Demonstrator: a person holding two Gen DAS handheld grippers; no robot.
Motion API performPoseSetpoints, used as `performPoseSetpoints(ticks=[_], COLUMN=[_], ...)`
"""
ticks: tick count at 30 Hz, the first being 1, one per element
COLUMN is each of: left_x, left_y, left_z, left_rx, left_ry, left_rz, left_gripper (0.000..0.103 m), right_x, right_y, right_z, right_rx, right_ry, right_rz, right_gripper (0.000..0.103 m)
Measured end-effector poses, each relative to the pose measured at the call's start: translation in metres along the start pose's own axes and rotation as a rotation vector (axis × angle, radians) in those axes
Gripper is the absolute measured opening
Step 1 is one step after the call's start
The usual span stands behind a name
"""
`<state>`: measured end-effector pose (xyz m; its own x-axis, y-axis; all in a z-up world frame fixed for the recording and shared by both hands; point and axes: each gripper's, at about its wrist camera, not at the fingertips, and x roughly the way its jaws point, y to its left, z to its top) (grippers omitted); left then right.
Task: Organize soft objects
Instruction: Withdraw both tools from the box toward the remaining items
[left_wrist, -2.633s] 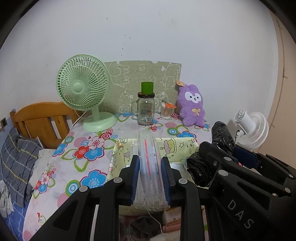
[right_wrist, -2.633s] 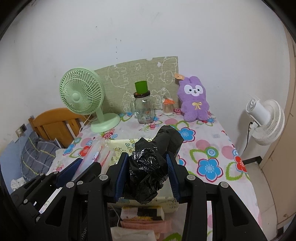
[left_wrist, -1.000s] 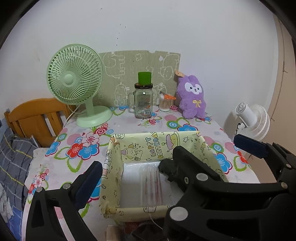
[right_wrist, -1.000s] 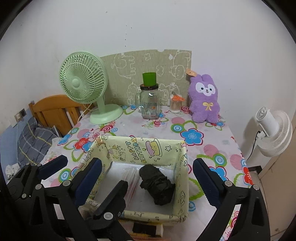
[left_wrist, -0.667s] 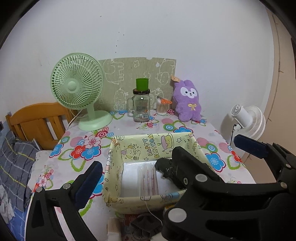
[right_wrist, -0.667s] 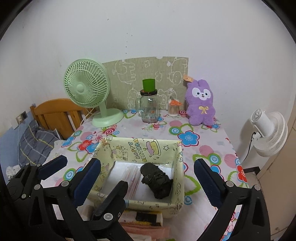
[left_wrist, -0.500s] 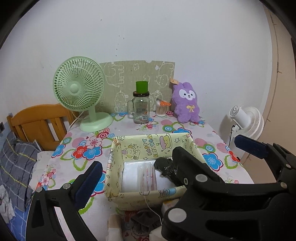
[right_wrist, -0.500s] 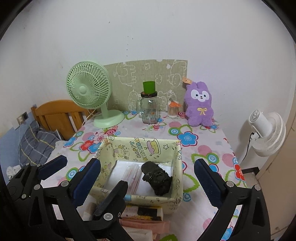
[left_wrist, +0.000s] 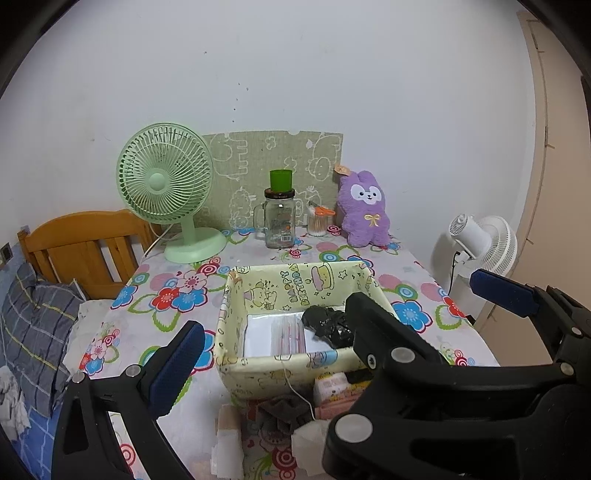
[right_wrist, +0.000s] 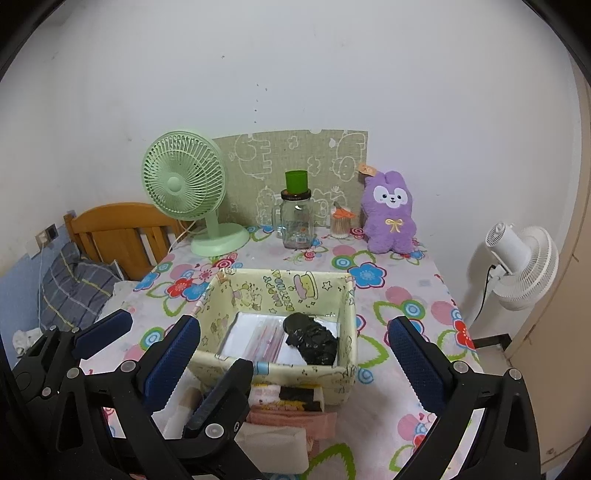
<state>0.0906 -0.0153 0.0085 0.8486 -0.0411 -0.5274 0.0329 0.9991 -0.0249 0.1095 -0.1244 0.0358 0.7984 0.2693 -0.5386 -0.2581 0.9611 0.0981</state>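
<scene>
Both hand-held grippers, left (left_wrist: 280, 354) and right (right_wrist: 291, 350), have released and withdrawn, jaws wide and empty; packet (right_wrist: 264, 341) and black bag (right_wrist: 312, 341) lie in the box (right_wrist: 280, 290). Next, probably: grasp the pile (right_wrist: 291, 410) on the surface (right_wrist: 406, 295).

A green fan (left_wrist: 165, 183) stands left of a glass jar (left_wrist: 279, 223) on the floral tablecloth (left_wrist: 155, 317).

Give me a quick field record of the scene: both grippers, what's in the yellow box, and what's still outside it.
left gripper: open, empty
right gripper: open, empty
yellow box: on floral table, upright
in box: black bag bundle on right; clear packet with pink stripes to its left
outside box: pink and white soft items piled at near side
back of table: purple plush, glass jar, green fan
</scene>
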Motion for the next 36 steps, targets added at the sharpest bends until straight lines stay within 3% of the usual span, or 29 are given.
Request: performPoseSetpoints(ticks=[17, 36], left_x=[-0.023, -0.017], left_y=[-0.006, -0.005], left_z=[-0.028, -0.069], left_rx=[0.002, 0.003], left_ry=[-0.023, 0.023], left_rz=[-0.016, -0.003], left_gripper=[0.103, 0.103], right_x=[-0.026, -0.016], right_y=[0.004, 0.006], right_z=[-0.028, -0.07], right_rx=[-0.001, 0.01], right_ry=[-0.011, 0.032], right_rz=[0.001, 0.022], right_gripper=[0.103, 0.103])
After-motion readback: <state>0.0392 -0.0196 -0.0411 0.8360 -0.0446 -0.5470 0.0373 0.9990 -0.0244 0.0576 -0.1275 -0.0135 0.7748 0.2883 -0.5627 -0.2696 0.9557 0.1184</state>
